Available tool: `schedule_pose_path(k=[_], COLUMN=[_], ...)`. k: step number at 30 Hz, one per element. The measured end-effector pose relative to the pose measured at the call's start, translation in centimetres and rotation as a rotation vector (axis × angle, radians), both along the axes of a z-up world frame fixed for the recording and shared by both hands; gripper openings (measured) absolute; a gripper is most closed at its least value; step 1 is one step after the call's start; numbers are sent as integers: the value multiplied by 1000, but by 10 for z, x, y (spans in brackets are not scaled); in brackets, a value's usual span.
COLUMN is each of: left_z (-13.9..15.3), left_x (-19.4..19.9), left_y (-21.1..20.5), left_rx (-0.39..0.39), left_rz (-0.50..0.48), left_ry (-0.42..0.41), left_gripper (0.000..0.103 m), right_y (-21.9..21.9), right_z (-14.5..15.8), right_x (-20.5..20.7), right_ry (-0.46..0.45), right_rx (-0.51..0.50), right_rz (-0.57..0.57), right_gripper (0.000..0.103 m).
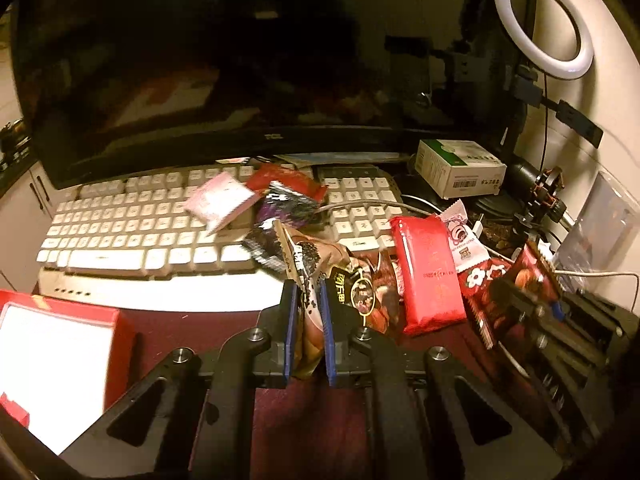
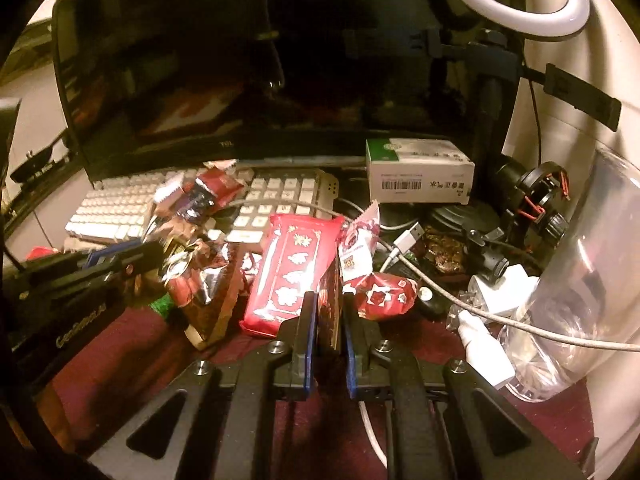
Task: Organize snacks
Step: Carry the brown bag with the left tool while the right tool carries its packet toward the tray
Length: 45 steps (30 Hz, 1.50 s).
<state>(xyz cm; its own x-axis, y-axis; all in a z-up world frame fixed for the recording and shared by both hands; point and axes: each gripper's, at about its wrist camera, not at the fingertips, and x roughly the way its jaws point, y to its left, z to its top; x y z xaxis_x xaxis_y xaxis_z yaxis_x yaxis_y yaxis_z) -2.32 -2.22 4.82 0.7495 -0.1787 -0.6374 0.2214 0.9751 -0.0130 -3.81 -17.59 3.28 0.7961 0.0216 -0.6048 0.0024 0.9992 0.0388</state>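
Observation:
In the left wrist view my left gripper [image 1: 308, 304] is shut on a brown snack packet [image 1: 304, 260] with black-and-white lettering, held edge-up above the dark red mat. Behind it lies a heap of snacks: a bright red packet [image 1: 428, 276], a pink-and-white packet [image 1: 460, 236], and a purple one [image 1: 284, 208] on the keyboard. In the right wrist view my right gripper [image 2: 330, 312] is shut on a dark red packet [image 2: 333, 292] seen edge-on, beside the bright red packet [image 2: 296, 268]. The left gripper [image 2: 148, 252] shows at the left of that view.
A white keyboard [image 1: 120, 220] and a dark monitor [image 1: 200, 80] fill the back. A red box [image 1: 120, 344] with a white inside sits at the near left. On the right are a white-and-green carton [image 2: 420, 176], a clear plastic container [image 2: 580, 272], cables, a white charger [image 2: 504, 288] and a ring light [image 1: 544, 24].

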Motion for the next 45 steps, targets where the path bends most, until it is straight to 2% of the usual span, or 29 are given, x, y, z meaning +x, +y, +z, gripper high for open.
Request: schedule_pose_path(k=[3, 5, 9, 15, 17, 18, 19, 20, 24, 30, 34, 36, 37, 38, 39, 43, 45], left_z=[3, 8, 18, 16, 14, 12, 10, 7, 3, -17, -26, -25, -24, -24, -23, -20, -18], left_x=[-11, -21, -42, -56, -53, -49, -45, -40, -21, 8, 14, 12, 9, 8, 6, 6, -2], left_y=[17, 32, 55, 79, 81, 81, 81, 82, 79, 50, 28, 18, 13, 10, 9, 14, 17], left_rx=[-10, -27, -24, -29, -31, -40, -51, -68, -157, -128, -85, -66, -44, -23, -1, -26, -21], left_rz=[20, 39, 57, 55, 49, 45, 57, 79, 134, 166, 136, 109, 90, 87, 87, 51, 37], left_ry=[-7, -15, -46, -16, 23, 47, 74, 100, 139, 238, 242, 195, 164, 147, 126, 118, 100], left_gripper=[9, 4, 4, 4, 13, 31, 64, 82, 82, 82, 81, 81, 73, 56, 45, 34, 32], right_y=[2, 4, 6, 16, 18, 18, 17, 16, 7, -13, -11, -10, -10, -10, -10, -11, -10], right_z=[6, 9, 15, 22, 20, 18, 17, 15, 10, 3, 3, 4, 4, 4, 4, 4, 3], right_x=[-6, -11, -23, -45, -50, -54, -56, -59, -62, -57, -56, -56, -56, -56, -56, -57, -56], right_ry=[-26, -34, -56, -74, -65, -65, -69, -71, -69, -63, -59, -58, -60, -61, -60, -58, -56], right_rx=[12, 35, 132, 234, 261, 289, 307, 322, 385, 483, 487, 488, 486, 485, 485, 482, 477], right_rz=[13, 31, 89, 168, 181, 190, 199, 209, 226, 223, 238, 243, 241, 240, 240, 233, 229], right_gripper=[11, 11, 11, 11, 11, 11, 11, 11, 11, 11, 12, 12, 12, 12, 12, 12, 12])
